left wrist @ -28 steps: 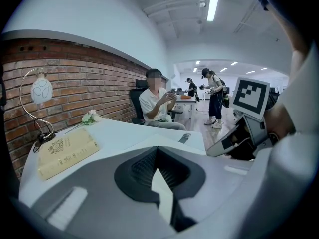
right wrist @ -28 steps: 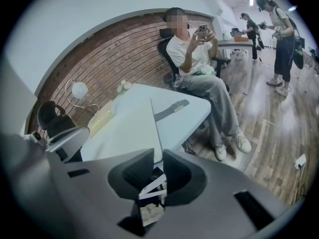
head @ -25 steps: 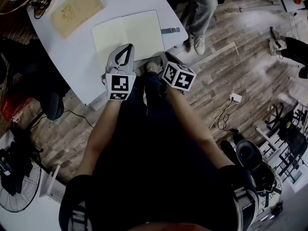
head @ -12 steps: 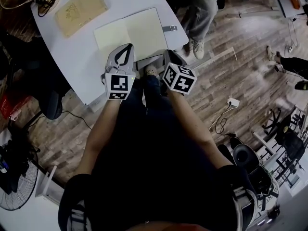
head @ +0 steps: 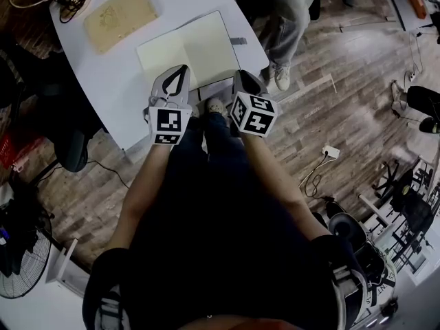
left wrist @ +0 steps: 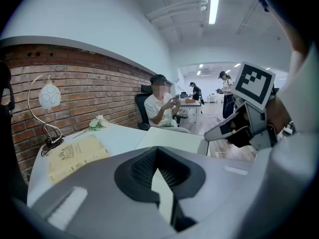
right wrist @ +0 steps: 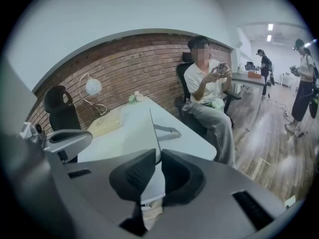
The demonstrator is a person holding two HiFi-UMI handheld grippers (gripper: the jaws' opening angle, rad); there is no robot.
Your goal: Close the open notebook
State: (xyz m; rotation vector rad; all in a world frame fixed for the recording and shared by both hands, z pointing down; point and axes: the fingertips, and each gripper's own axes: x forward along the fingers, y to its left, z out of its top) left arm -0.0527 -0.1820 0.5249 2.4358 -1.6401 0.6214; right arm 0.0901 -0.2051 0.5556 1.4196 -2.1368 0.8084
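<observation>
Your right hand-held gripper [right wrist: 155, 159], jaws just closing, pinches the lifted right-hand leaf of the open notebook [head: 189, 50] at the tabletop's [head: 103, 74] near edge, while your left hand-held gripper [head: 181, 69], tips together, points at its left page.

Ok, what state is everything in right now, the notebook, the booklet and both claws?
Notebook: open, right edge lifted off the table.
Right claw: has just been closing, shut on the notebook's right edge.
Left claw: closed, nothing visibly held.
Booklet: closed, lying flat.
</observation>
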